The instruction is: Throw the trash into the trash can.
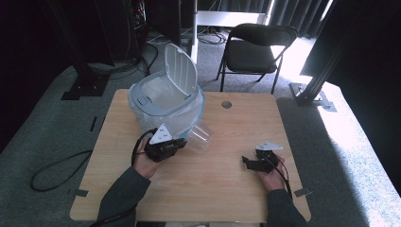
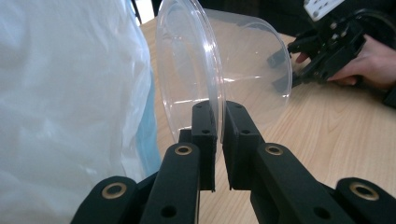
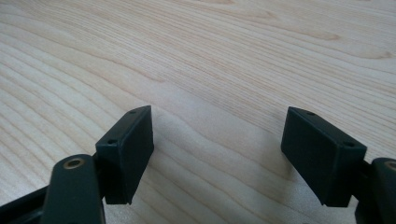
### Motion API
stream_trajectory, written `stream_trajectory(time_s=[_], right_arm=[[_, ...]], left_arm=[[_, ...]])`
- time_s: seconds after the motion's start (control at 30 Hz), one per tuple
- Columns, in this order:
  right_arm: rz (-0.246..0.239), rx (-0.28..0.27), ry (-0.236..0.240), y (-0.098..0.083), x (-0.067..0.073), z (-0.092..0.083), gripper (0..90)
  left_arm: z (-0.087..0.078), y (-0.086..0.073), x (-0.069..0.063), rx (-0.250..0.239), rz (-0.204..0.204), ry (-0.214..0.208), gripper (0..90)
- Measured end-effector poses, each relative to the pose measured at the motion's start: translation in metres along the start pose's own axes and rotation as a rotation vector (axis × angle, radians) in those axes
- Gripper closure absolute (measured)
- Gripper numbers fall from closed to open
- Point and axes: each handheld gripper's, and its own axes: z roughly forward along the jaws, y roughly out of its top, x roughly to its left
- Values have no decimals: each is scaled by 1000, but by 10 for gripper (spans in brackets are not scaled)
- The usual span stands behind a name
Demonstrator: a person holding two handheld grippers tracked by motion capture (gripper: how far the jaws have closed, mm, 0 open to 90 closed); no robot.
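No readable text, label, brand, number or sign showing anywhere in these views.
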Motion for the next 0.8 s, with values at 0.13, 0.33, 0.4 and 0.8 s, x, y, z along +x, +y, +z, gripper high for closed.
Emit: stream_trajectory(time_s=[0.13, 0.33, 0.4, 0.8], right_arm=[[0, 0, 1, 0, 0, 0, 242], [1, -1, 0, 0, 0, 0, 242], [0, -1, 0, 0, 0, 0, 242], [-2, -1, 0, 0, 0, 0, 242]], left_arm=[[-4, 7, 0, -3, 10, -9, 840], [-9, 18, 2, -16, 9, -21, 840], [-10, 21, 2, -18, 16, -20, 840], [-21, 37, 7, -49, 18, -27, 840]])
